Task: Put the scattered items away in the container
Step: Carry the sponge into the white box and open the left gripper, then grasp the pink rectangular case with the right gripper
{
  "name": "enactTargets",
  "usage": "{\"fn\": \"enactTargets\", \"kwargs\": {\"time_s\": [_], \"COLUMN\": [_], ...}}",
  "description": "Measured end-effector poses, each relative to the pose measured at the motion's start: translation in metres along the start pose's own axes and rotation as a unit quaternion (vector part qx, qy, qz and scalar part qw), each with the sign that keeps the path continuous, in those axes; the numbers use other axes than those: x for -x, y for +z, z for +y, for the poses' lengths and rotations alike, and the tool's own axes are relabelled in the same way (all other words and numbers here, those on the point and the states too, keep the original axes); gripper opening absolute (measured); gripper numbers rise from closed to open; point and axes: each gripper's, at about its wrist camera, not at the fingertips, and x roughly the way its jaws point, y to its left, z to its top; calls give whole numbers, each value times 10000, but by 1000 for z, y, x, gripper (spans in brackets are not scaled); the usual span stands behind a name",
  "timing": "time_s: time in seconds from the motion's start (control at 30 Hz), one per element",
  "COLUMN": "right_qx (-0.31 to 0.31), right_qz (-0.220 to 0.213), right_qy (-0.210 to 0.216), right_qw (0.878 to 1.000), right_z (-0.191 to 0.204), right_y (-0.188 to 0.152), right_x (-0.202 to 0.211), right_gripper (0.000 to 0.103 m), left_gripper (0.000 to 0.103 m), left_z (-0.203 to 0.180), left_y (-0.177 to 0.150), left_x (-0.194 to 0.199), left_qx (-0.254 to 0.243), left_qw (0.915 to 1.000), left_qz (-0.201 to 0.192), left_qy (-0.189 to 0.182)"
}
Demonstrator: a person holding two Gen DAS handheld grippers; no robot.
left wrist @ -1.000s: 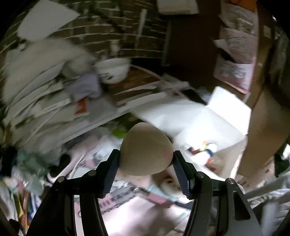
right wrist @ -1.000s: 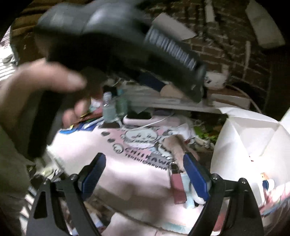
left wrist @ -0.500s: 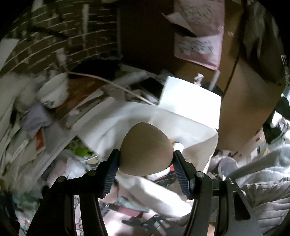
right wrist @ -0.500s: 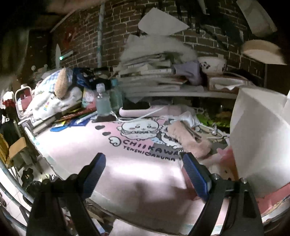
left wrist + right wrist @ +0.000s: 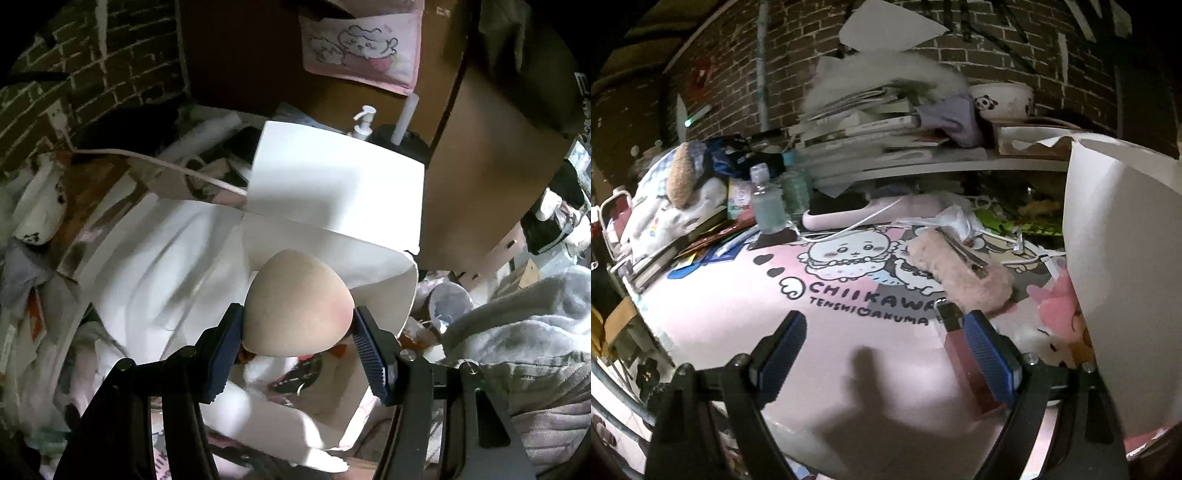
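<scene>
My left gripper (image 5: 297, 339) is shut on a beige teardrop makeup sponge (image 5: 295, 302) and holds it over the open white box (image 5: 332, 192), whose flaps stand up around it; small items lie inside the box (image 5: 295, 373). My right gripper (image 5: 886, 347) is open and empty, low over the pink Chiikawa mat (image 5: 812, 332). On the mat lie a fluffy pink hair clip (image 5: 960, 266), a pink rectangular item (image 5: 964, 365) beside the right finger, and a pink plush (image 5: 1060, 317). The white box wall (image 5: 1126, 277) rises at the right.
A shelf (image 5: 923, 162) at the back carries stacked books, a purple cloth and a panda bowl (image 5: 1004, 99). A clear bottle (image 5: 766, 206), a pink device (image 5: 871, 214) with white cable and plush toys crowd the mat's far side. A brown cardboard box (image 5: 480, 177) and grey blanket (image 5: 524, 350) flank the white box.
My left gripper swung right with the sponge, from over the mat to above the white box. The hand and other gripper left the right view; the right gripper dropped lower toward the mat.
</scene>
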Motion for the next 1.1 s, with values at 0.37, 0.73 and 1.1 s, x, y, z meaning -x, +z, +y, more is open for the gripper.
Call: {"fn": "enactTargets", "kwargs": {"time_s": [0.37,0.73,1.1], "right_qx": [-130,-151,222], "right_qz": [62,50,-850], "right_qy": [16,-66,-227], "right_qw": [9999,9999,9959], "right_z": [-9,-16,0], "right_y": [2,2,-24], "right_x": [-3,-2,36], "right_gripper": [86,86,86], "left_gripper": [78,103,103], "left_z": [-7,3,38], "left_y": [0,-14,-97], "left_x": [-15,31,116], "left_qx": [-56,42,1266], "left_qw": [9992,9976,9668], "left_qz": [371,-396,-1616], "left_qy": [-133,559,1519]}}
